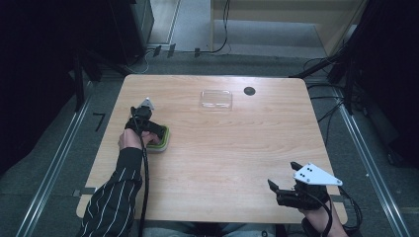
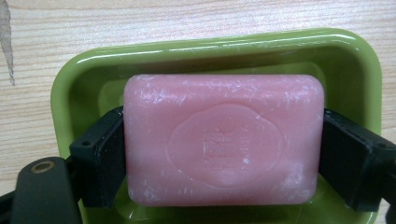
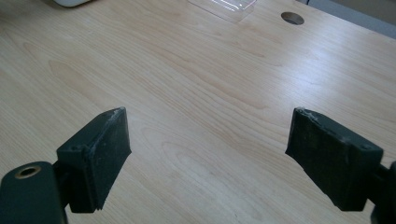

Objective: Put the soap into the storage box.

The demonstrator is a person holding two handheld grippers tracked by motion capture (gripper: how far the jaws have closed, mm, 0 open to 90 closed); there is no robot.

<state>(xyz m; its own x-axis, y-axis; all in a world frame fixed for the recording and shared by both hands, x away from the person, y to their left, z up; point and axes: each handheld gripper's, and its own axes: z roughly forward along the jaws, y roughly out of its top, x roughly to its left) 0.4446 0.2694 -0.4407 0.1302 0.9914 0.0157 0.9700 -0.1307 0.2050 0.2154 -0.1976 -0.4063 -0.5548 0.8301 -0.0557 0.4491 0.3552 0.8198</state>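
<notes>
Soap [image 2: 223,140], a pink bar, lies in our green dish [image 2: 219,46] at left of the bench [image 1: 237,148], long axis spanning our left claw [image 2: 223,154], which grips its short ends. Our right claw [image 3: 208,158] gapes empty at lower right, much farther off.

Pink soap [image 2: 223,140] in green dish [image 2: 219,49]; black, white-striped sleeve [image 1: 111,197].

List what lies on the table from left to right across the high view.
Left claw closed on the pink bar of soap in the green plastic soap dish → clear plastic lid → round dark hole in the wooden table top → right claw, open over bare wood.
</notes>
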